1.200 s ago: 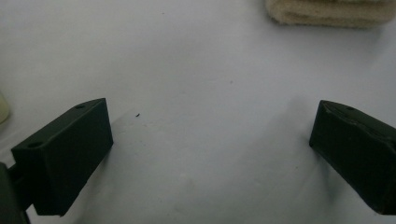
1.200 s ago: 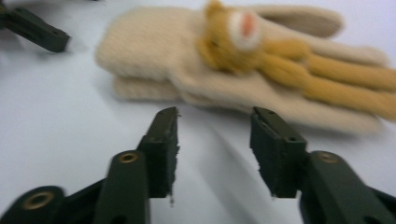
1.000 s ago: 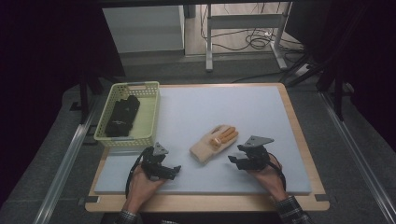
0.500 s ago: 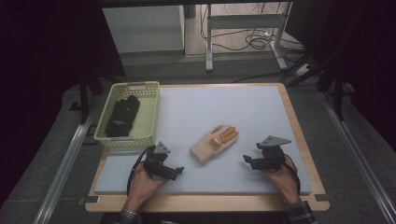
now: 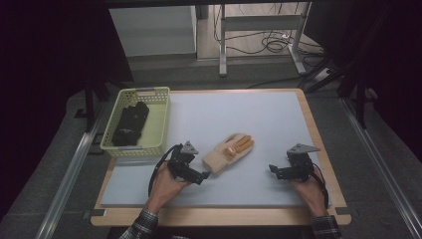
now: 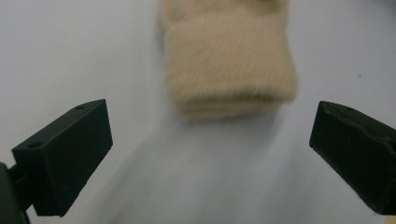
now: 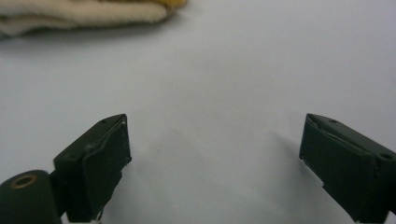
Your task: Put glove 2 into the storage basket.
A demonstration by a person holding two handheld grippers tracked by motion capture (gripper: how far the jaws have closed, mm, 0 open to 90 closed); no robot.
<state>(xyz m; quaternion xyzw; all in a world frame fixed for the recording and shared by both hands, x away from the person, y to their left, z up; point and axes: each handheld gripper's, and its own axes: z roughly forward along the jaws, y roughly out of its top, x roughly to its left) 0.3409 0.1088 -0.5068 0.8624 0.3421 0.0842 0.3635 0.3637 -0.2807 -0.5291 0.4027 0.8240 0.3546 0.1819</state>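
- Left gripper (image 5: 199,175): jaws spread wide, empty, with the fuzzy beige glove (image 5: 228,152) at its 12 o'clock, just beyond them.
- Right gripper (image 5: 274,171): jaws wide apart, empty, over smooth pale mat (image 5: 249,114).
- Yellow lattice basket (image 5: 159,124) sits at the glove's 9 o'clock.

We see a beige knit glove (image 5: 228,153) w/ orange fingers lying flat near the middle of the pale grey mat (image 5: 259,119), cuff toward the near-left, fingers toward the far-right. In the left gripper view its ribbed cuff (image 6: 229,60) looks thick, fuzzy & layered, resting on the mat. A yellow-green slatted basket (image 5: 159,124) sits at the mat's left edge, well apart from the glove, w/ a dark glove-like item (image 5: 129,124) inside; we can't tell more about it.
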